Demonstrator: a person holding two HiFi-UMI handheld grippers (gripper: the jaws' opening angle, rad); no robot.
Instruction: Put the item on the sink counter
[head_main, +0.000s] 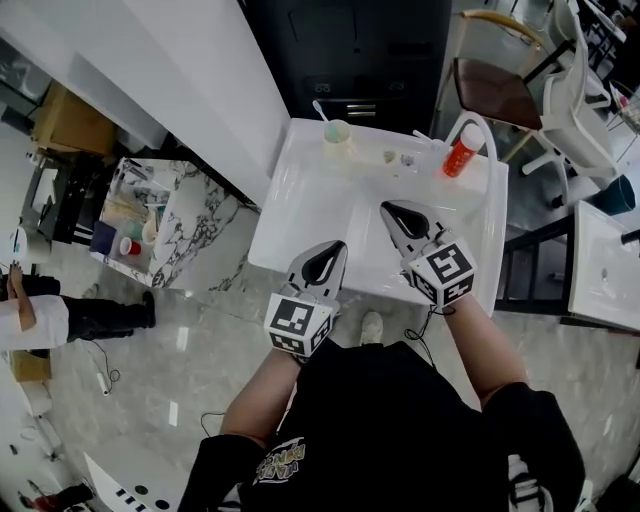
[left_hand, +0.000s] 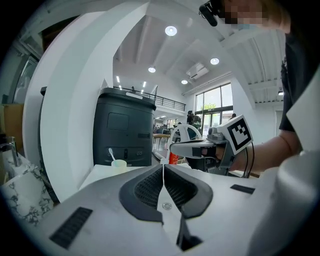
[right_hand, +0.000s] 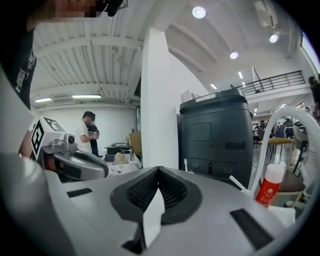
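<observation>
The white sink counter (head_main: 290, 215) holds a pale cup with a toothbrush (head_main: 337, 131) at its back edge and a red-and-white bottle (head_main: 461, 150) beside the white arched faucet (head_main: 488, 133). Two small bits (head_main: 398, 158) lie between them. My left gripper (head_main: 338, 247) hovers over the counter's near edge, shut with nothing in it. My right gripper (head_main: 386, 207) is over the basin (head_main: 385, 250), likewise shut and empty. In the left gripper view the jaws (left_hand: 163, 168) meet, with the cup (left_hand: 118, 165) and bottle (left_hand: 173, 158) beyond. In the right gripper view the pads (right_hand: 159, 171) touch; the bottle (right_hand: 269, 186) stands at the right.
A dark cabinet (head_main: 350, 50) stands behind the counter, a white wall (head_main: 190, 70) at its left. A marble-topped stand (head_main: 170, 225) with small items is on the floor to the left, and a brown chair (head_main: 497, 90) at the back right. A person (right_hand: 91, 132) stands far off.
</observation>
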